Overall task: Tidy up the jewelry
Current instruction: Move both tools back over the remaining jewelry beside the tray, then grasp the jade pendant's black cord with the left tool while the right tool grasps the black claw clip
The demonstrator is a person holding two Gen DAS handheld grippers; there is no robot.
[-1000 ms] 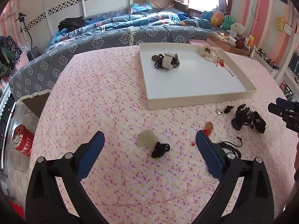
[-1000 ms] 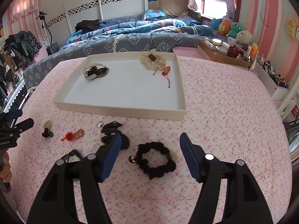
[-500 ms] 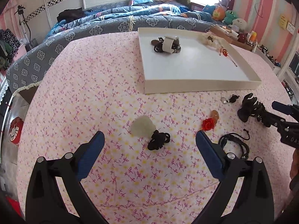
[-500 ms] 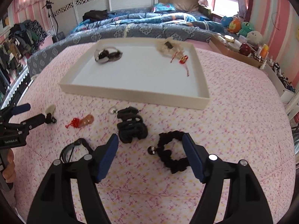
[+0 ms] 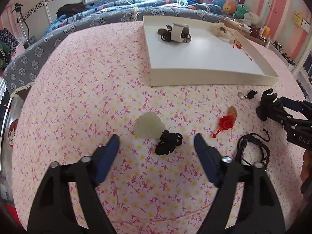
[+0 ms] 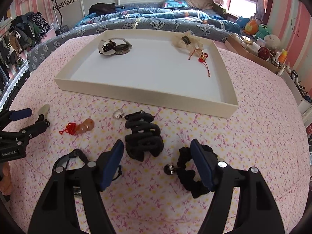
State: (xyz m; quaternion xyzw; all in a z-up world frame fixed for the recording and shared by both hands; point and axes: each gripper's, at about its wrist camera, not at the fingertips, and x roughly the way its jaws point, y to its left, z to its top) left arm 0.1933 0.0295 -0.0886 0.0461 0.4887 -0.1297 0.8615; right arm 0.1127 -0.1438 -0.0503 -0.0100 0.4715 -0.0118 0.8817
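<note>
In the left wrist view my left gripper (image 5: 156,146) is open just above the pink bedspread. A pale jade pendant (image 5: 149,124) with a black cord knot (image 5: 168,143) lies between and just ahead of its fingertips. My right gripper (image 6: 157,156) is open too, with a black hair claw (image 6: 143,134) lying right ahead between its fingers. A black scrunchie (image 6: 193,175) sits partly behind its right finger. An amber pendant with a red knot (image 6: 81,127), a small silver charm (image 6: 118,114) and a black cord bracelet (image 6: 78,156) lie loose nearby.
A white shallow tray (image 6: 136,95) stands farther back, holding a watch bundle (image 6: 115,47), a cream scrunchie (image 6: 185,41) and a red charm (image 6: 202,57). A rumpled blue quilt lies behind it. A shelf with toys and bottles runs along the right wall.
Both grippers came down and forward towards the spread. The left one's fingers narrowed somewhat around the jade pendant. The right one shifted left from the scrunchie to the hair claw.
</note>
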